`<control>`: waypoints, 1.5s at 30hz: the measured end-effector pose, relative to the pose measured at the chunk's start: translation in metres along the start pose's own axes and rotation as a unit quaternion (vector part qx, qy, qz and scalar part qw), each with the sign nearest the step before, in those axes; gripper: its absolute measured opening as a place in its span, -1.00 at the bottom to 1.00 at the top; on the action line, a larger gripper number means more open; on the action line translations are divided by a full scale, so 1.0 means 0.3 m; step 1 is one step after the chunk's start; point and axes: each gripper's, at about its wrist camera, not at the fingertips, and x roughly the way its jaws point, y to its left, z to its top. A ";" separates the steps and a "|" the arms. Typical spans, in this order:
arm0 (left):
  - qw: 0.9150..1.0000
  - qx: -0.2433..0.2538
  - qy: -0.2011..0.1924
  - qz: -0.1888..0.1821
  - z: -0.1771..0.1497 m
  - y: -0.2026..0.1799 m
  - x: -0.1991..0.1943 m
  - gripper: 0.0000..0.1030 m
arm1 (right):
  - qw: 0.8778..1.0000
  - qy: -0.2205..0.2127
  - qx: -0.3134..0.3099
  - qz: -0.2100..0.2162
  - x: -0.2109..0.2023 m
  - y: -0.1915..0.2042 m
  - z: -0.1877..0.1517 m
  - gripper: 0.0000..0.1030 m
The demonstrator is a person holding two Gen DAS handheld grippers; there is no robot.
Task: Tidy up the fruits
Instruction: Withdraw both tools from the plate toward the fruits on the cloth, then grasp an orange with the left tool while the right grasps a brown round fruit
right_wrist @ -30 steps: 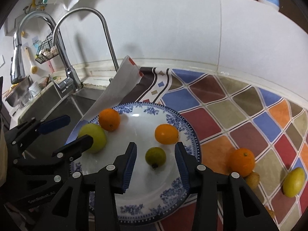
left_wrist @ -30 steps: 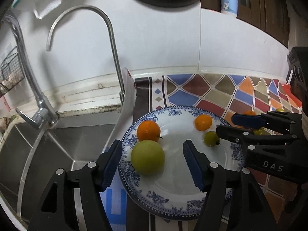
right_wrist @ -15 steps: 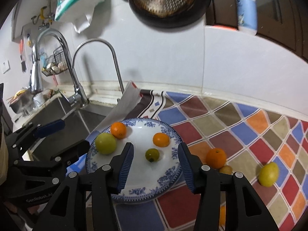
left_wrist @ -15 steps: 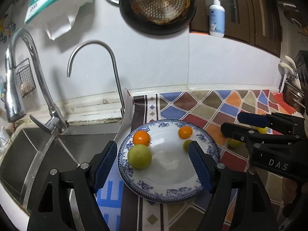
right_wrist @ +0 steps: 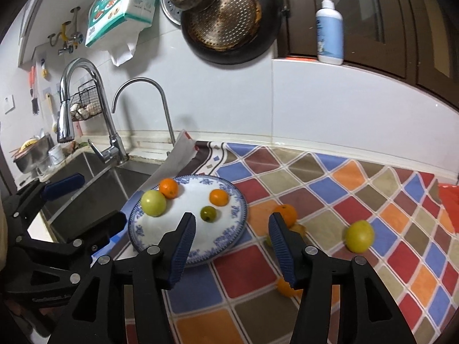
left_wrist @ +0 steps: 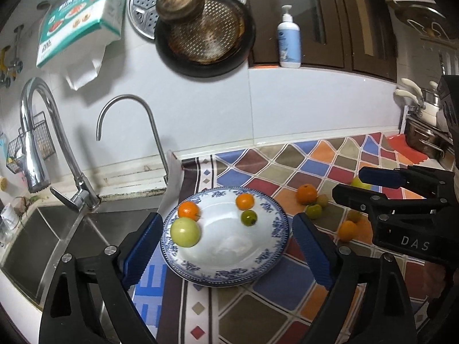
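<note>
A blue-and-white plate (left_wrist: 269,261) (right_wrist: 232,229) sits on the patterned counter mat beside the sink. On it lie a large green fruit (left_wrist: 185,232) (right_wrist: 153,203), two oranges (left_wrist: 188,209) (left_wrist: 245,201) and a small dark green fruit (left_wrist: 248,218) (right_wrist: 208,213). Several fruits lie loose on the mat to the right: an orange (left_wrist: 307,194) (right_wrist: 285,214), a yellow-green fruit (right_wrist: 359,235), smaller ones (left_wrist: 313,211). My left gripper (left_wrist: 226,246) is open and empty, held above the plate. My right gripper (right_wrist: 232,246) is open and empty, above the plate's right edge.
A steel sink (left_wrist: 37,246) with two taps (left_wrist: 126,120) lies to the left. A pan (left_wrist: 205,37) and tissue pack (left_wrist: 83,20) hang on the wall. A soap bottle (left_wrist: 289,38) stands on a ledge. Pots (left_wrist: 424,134) sit at the far right.
Both grippers have drawn back and up from the plate, so the plate looks smaller and more of the wall and the loose fruits on the mat show. Both stay open.
</note>
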 end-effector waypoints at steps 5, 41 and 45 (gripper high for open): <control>1.000 0.001 -0.005 -0.011 0.000 -0.057 -0.018 0.86 | 1.000 -0.004 0.002 -0.010 -0.053 -0.043 -0.023 0.05; 0.992 0.093 0.050 -0.075 -0.048 -0.512 0.207 0.54 | 0.991 0.081 -0.099 0.027 0.049 -0.395 -0.162 0.05; 0.989 0.097 0.070 -0.084 -0.061 -0.528 0.254 0.42 | 0.987 0.102 -0.114 0.049 0.114 -0.406 -0.176 0.04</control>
